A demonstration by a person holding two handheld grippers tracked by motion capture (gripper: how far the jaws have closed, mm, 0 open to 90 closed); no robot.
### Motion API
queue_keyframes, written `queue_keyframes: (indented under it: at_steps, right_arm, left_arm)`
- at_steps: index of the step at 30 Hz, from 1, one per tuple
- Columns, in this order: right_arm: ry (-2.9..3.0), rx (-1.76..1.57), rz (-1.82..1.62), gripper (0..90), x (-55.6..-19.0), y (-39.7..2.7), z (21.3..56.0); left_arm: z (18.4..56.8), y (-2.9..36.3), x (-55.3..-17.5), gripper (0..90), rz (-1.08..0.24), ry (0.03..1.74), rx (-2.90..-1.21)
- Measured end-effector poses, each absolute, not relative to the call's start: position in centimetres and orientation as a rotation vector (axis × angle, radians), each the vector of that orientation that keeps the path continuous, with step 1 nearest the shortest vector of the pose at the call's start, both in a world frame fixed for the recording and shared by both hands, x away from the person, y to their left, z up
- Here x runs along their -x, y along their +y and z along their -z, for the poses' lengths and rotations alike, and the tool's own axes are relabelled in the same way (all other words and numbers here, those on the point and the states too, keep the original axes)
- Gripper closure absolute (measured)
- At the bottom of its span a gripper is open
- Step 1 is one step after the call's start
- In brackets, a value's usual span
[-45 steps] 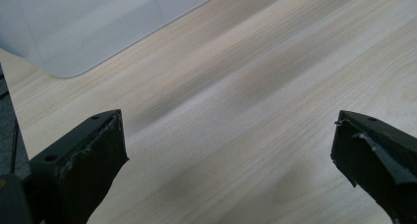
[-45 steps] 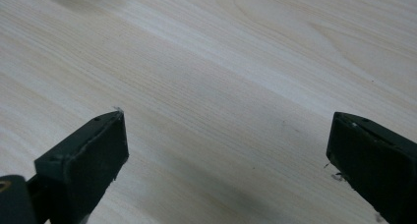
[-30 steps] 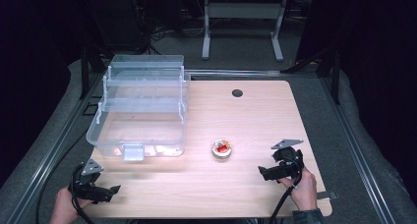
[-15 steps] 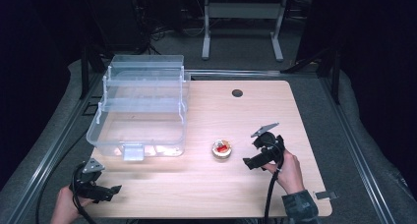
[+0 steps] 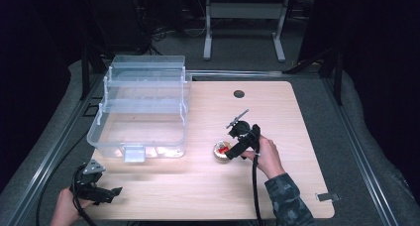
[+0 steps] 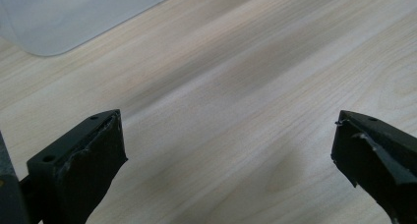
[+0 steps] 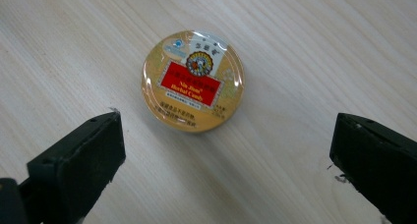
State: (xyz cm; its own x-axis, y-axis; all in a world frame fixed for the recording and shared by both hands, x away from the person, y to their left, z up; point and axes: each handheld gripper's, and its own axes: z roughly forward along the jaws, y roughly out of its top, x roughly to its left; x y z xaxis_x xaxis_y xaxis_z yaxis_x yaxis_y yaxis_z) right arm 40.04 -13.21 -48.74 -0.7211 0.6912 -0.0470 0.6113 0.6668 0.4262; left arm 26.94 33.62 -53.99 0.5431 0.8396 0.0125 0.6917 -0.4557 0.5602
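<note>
A small round gold tin [image 7: 193, 81] with a red label lies flat on the wooden table [image 5: 297, 117]; in the high view the tin [image 5: 221, 152] sits near the table's middle. My right gripper [image 7: 226, 160] hovers just short of it, jaws wide open with the tin ahead of the gap and nothing held. From above, the right gripper [image 5: 234, 151] is at the tin's right edge, held by a hand in a camouflage sleeve. At the front left corner my left gripper [image 5: 106, 192] rests open over bare wood [image 6: 231, 116].
A clear plastic tiered box [image 5: 141, 107] stands open on the table's left side, its latch facing the front. Its corner [image 6: 74, 17] shows in the left gripper view. A dark round hole [image 5: 239, 93] lies at the table's back. Metal rails run along both sides.
My right gripper has moved left and forward from the table's right side up to the tin. The left gripper has stayed in place.
</note>
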Motion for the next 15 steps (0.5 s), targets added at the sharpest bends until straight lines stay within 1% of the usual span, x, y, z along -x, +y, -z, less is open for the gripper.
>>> queue_keyframes:
  at_steps: [8,15]
  right_arm:
    - [2.738,-1.048,-0.485,0.0,-41.6,-10.3,50.5]
    - [2.770,-1.058,-0.458,0.0,-42.3,-9.1,51.7]
  left_arm:
    - [54.1,33.3,-27.1,0.0,-0.381,1.226,-2.290]
    - [54.2,33.4,-27.0,0.0,-0.379,1.229,-2.290]
